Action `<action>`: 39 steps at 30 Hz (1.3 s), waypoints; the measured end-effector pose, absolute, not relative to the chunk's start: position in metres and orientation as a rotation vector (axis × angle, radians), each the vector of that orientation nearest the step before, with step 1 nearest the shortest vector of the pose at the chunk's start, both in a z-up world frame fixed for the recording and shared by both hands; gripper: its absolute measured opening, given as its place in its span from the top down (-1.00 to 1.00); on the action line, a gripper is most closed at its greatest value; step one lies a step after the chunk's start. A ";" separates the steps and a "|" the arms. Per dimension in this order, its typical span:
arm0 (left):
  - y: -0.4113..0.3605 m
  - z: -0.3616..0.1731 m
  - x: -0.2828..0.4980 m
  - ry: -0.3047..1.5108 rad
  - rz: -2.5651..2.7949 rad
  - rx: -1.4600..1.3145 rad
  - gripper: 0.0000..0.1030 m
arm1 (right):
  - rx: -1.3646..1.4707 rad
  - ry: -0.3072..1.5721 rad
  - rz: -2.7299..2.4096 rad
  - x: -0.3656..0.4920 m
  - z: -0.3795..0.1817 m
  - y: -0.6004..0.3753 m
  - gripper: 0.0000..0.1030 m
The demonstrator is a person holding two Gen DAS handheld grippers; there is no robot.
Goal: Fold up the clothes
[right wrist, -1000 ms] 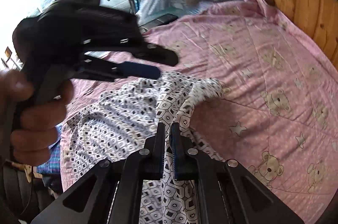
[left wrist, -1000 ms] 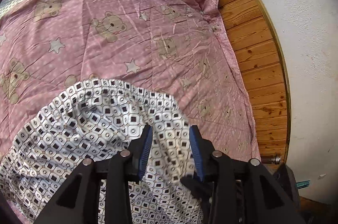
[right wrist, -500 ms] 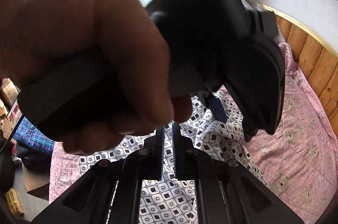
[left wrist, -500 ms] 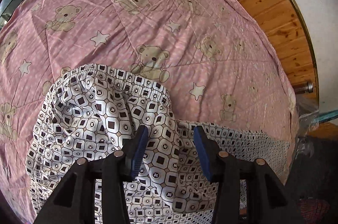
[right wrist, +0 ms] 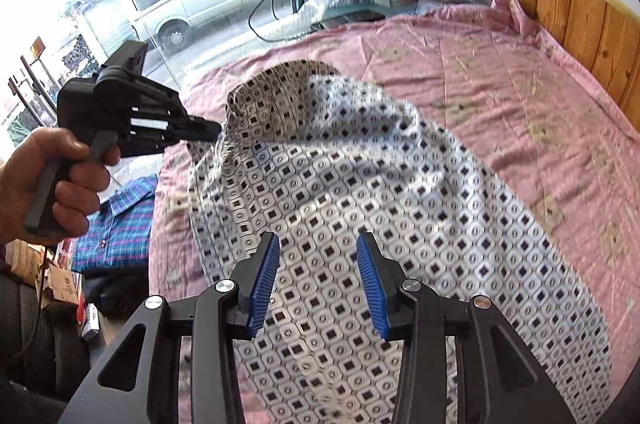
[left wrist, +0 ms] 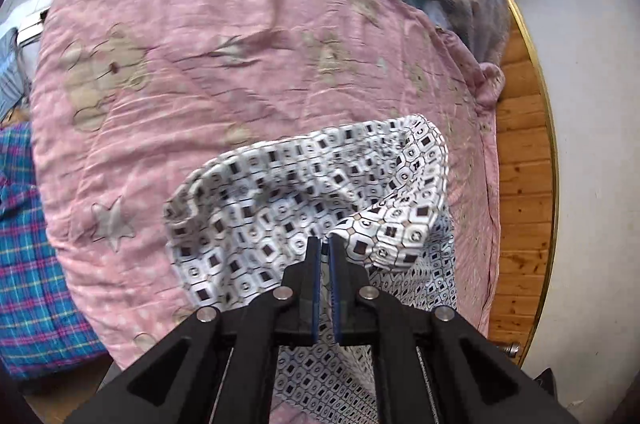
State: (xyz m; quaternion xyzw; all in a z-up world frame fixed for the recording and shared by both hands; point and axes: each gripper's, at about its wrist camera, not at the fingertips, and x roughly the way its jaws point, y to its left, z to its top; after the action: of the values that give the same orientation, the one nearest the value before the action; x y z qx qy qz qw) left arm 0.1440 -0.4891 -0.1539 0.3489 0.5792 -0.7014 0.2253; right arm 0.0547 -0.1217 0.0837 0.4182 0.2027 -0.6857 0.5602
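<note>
Since a moment ago your right tongs (right wrist: 317, 280) have let go of the patterned garment (right wrist: 360, 191) and now gape wide above it, while your left tongs (left wrist: 325, 256) have clamped down on a fold of the cloth and lifted its far edge off the bed. In the right view, your left hand (right wrist: 44, 179) holds those tongs out to the left of the open pair, pinching the raised edge. The garment lies spread on the pink bear-print quilt (left wrist: 208, 55), running from under the right tongs away toward the left ones. A plaid blue cloth (left wrist: 28, 256) lies left of the quilt, wooden panelling (right wrist: 576, 11) to the right.
</note>
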 end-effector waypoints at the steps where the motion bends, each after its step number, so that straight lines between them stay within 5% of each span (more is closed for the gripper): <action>1: -0.491 -0.155 0.150 1.581 -1.937 0.948 0.84 | 0.989 0.490 -1.608 0.057 0.082 -0.120 0.21; 7: -0.490 -0.135 0.116 1.285 -2.129 1.034 0.12 | 0.973 0.567 -1.529 0.089 0.078 -0.113 0.17; 10: -0.493 -0.148 0.099 1.187 -2.138 1.093 0.11 | 0.958 0.636 -1.510 0.105 0.061 -0.120 0.17; 11: -0.493 -0.153 0.095 1.162 -2.134 1.112 0.12 | 0.958 0.672 -1.520 0.108 0.054 -0.123 0.21; 12: -0.493 -0.155 0.091 1.118 -2.134 1.126 0.12 | 0.959 0.710 -1.531 0.109 0.047 -0.126 0.56; 13: -0.494 -0.156 0.091 1.104 -2.125 1.139 0.42 | 0.961 0.749 -1.542 0.111 0.039 -0.128 0.83; 14: -0.496 -0.157 0.090 1.090 -2.116 1.151 0.91 | 0.956 0.755 -1.552 0.111 0.040 -0.127 0.84; 22: -0.509 -0.104 0.147 1.258 -2.173 1.080 0.92 | 0.876 0.693 -1.548 0.136 0.079 -0.097 0.96; 23: -0.511 -0.102 0.155 1.280 -2.161 1.088 0.92 | 0.865 0.716 -1.553 0.140 0.075 -0.097 0.92; 25: -0.516 -0.114 0.159 1.279 -2.128 1.134 0.92 | 0.836 0.779 -1.587 0.147 0.064 -0.098 0.44; 27: -0.521 -0.129 0.159 1.295 -2.096 1.170 0.92 | 0.809 0.853 -1.630 0.150 0.049 -0.100 0.22; 32: -0.528 -0.125 0.140 1.265 -2.148 1.173 0.91 | 0.764 1.016 -1.706 0.149 0.021 -0.102 0.22; 33: -0.529 -0.120 0.136 1.259 -2.167 1.174 0.91 | 0.767 1.004 -1.712 0.148 0.021 -0.100 0.25; 36: -0.531 -0.110 0.126 1.226 -2.201 1.201 0.91 | 0.781 1.020 -1.748 0.144 0.023 -0.098 0.90; 39: -0.530 -0.106 0.119 1.182 -2.215 1.236 0.91 | 0.784 0.965 -1.777 0.143 0.044 -0.087 0.96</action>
State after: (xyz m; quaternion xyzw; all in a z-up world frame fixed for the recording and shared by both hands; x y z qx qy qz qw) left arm 0.1190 -0.5304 -0.1060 0.4352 0.4162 -0.7799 0.1709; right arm 0.1432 -0.0871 0.0436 0.3194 0.3934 -0.7243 0.4676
